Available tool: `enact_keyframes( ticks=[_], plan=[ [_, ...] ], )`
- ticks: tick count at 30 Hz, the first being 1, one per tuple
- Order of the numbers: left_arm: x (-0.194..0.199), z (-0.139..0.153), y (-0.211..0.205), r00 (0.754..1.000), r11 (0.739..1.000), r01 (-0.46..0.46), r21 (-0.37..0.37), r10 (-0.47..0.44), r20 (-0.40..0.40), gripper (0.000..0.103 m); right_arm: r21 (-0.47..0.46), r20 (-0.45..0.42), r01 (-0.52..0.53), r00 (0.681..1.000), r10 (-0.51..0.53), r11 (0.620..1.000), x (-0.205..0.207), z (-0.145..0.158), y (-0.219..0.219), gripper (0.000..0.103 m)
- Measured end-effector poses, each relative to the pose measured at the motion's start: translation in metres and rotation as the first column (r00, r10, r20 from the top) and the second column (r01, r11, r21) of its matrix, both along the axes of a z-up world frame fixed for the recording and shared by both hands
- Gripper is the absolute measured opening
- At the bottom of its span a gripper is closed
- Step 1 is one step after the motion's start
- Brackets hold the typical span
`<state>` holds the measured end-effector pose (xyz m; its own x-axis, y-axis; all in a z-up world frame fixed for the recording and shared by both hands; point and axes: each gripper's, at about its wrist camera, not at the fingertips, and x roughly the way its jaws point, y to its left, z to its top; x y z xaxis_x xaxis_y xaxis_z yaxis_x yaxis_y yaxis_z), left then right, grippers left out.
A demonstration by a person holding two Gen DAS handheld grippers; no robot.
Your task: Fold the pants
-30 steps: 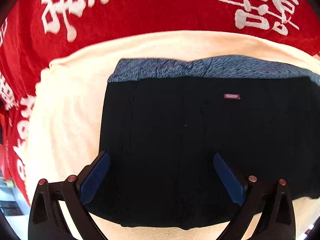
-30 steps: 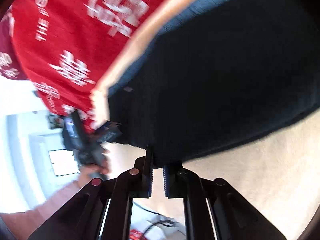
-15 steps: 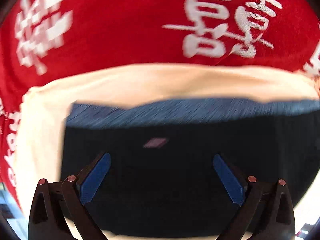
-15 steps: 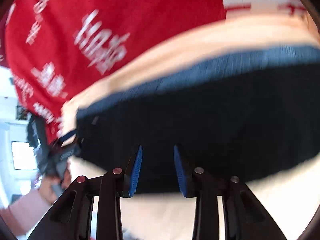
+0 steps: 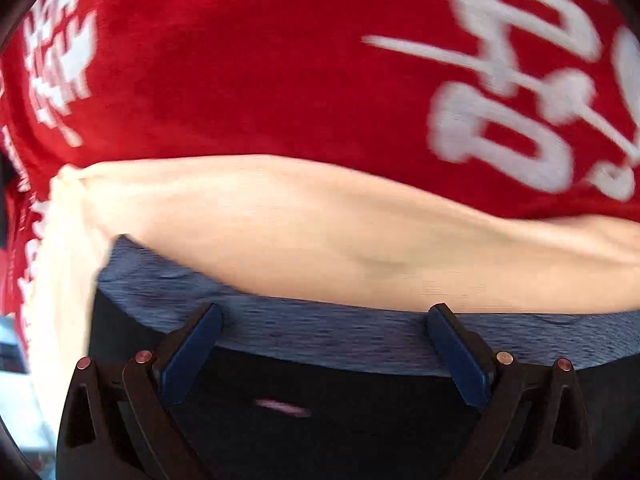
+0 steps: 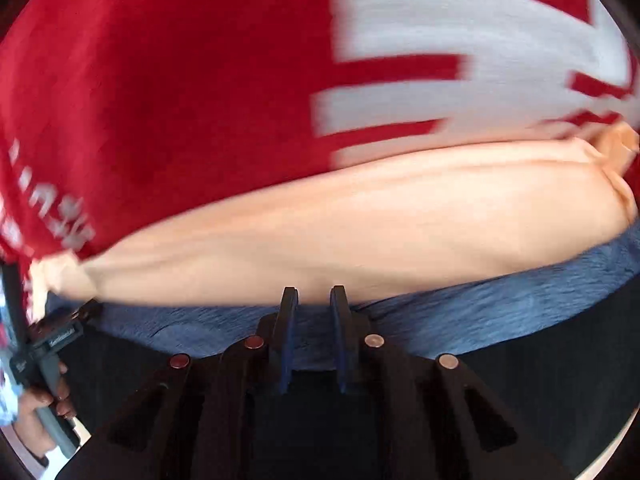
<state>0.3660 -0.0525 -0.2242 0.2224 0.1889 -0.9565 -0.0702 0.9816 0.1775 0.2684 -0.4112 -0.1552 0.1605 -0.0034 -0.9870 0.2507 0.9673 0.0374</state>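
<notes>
The pants (image 5: pixel 320 408) are lying flat on a cream towel (image 5: pixel 320 232), which is covering a red blanket (image 5: pixel 240 80) with white lettering. The blue-grey waistband (image 5: pixel 320 336) is forming the far edge of the dark fabric, so both claws are working at that edge, probably the next line to grip or square up.

The left claw (image 5: pixel 324 354) is spread wide, its blue pads (image 5: pixel 188 354) sitting over the waistband with nothing pinched between them. The right claw (image 6: pixel 312 336) is nearly pressed together, leaving a narrow gap through which the waistband is showing; whether fabric is actually caught there cannot be told.

At the left edge of the right wrist view, the person's hand (image 6: pixel 36 408) is gripping the other tool's handle beside the pants' corner.

Compared with one second ago, both claws are now further forward, at the waistband rather than over the body or the near hem. The right claw, then clamped on the hem, is now slightly parted. The pants are appearing unmoved.
</notes>
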Motion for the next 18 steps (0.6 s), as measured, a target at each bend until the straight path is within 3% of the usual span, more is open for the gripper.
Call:
enact_keyframes(
  ticks=[2,4,7,9,11,14,18],
  plan=[
    [-0.005,0.018,0.023,1.0,1.0,0.008,-0.01,-0.008,0.024,0.103,0.033,-0.002,0.035,0.999,-0.035,0.999,-0.005,0.011,-0.01,0.022],
    [-0.018,0.031,0.036,0.999,0.999,0.038,0.018,-0.038,0.03,0.103,0.102,0.01,0.044,0.999,-0.046,0.994,-0.019,0.029,-0.011,0.033],
    [-0.052,0.034,0.048,0.998,0.995,0.062,0.079,-0.063,0.007,0.103,0.149,-0.001,-0.037,0.999,0.038,0.988,-0.047,0.041,0.011,0.039],
    [-0.074,0.019,0.07,0.998,0.989,0.043,0.141,-0.038,-0.042,0.103,0.16,-0.028,-0.092,0.995,0.098,0.983,-0.067,0.037,0.034,0.042],
    [-0.091,0.018,0.095,1.0,0.999,-0.021,0.034,0.022,-0.016,0.103,0.146,-0.07,-0.098,0.992,0.109,0.984,-0.084,0.025,0.04,0.044],
    [-0.086,0.018,0.103,0.999,0.998,-0.043,0.036,0.044,-0.031,0.103,0.165,-0.018,-0.07,0.997,0.074,0.984,-0.098,0.027,0.031,0.044],
    [-0.082,0.023,0.082,0.997,0.989,0.024,0.144,-0.013,-0.079,0.103,0.148,-0.041,0.059,0.998,-0.053,0.987,-0.119,0.047,-0.004,0.044]
  ],
)
